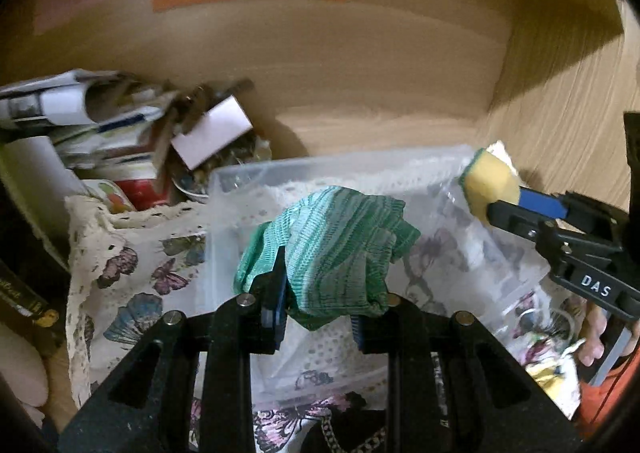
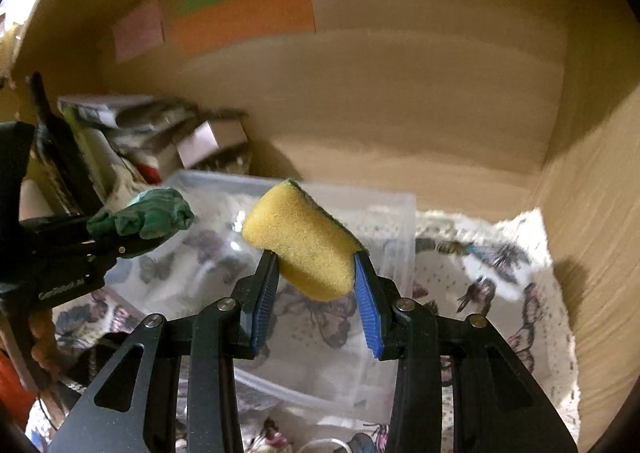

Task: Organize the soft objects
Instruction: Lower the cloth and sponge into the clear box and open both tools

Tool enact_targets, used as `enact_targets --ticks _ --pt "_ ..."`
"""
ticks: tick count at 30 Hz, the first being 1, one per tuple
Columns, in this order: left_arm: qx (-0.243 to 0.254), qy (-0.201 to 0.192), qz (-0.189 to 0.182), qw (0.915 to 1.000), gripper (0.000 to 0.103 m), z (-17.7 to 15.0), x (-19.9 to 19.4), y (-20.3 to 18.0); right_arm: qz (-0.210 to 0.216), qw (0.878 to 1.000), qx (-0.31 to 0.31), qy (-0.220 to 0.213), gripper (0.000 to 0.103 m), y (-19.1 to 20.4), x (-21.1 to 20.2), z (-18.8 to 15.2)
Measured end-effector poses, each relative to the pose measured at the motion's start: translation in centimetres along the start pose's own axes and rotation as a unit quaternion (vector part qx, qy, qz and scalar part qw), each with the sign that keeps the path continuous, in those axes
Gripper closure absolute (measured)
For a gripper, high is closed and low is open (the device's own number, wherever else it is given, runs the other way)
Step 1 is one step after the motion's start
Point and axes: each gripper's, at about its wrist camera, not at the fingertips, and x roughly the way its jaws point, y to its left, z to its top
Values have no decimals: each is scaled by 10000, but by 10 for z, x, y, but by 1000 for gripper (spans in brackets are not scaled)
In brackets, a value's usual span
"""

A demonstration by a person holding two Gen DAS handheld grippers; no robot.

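Wooden alcove (image 2: 420,101), butterfly cloth (image 2: 500,281), clear bin (image 1: 224,181)

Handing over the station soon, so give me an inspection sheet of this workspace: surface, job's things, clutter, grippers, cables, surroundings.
Surface: butterfly-print cloth with lace edge spread over a wooden shelf floor.
Job's things: green knit cloth and yellow sponge, both held above a clear plastic bin.
Clutter: pile of boxes and papers at back left.
Grippers: left gripper shut on the green knit cloth; right gripper shut on the yellow sponge.
Cables: nothing seen clearly.
Surroundings: wooden back wall with coloured paper notes.
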Motion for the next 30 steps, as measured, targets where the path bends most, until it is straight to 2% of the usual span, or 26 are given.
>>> enact_targets --ticks 7,9,11,13,15,21,24,29,30 --pt "189 272 101 9994 77 -5 17 -6 -13 9992 -226 316 67 9 13 -7" --pt "178 304 97 9993 71 -5 18 -6 -19 9991 -269 333 65 11 14 -6" --pt "161 271 111 9994 58 -5 15 -4 -3 9990 -283 358 63 12 14 -6" --pt "156 203 138 9996 50 -2 16 -4 3 9989 -300 369 61 13 14 -5" --pt "147 118 140 9997 48 0 9 -4 7 9989 -325 323 58 13 11 -5" --pt "23 -205 9 9998 37 3 -21 1 6 9993 -370 -39 45 20 -10 0" --pt "-15 -444 13 9990 28 4 -41 4 11 9988 -374 -317 39 23 -29 2" --pt "-74 -892 52 9960 5 1 -79 4 156 9962 -407 -749 25 26 -66 1" --pt "-105 -949 35 9954 4 -1 -84 6 174 9956 -408 -825 23 26 -72 0"
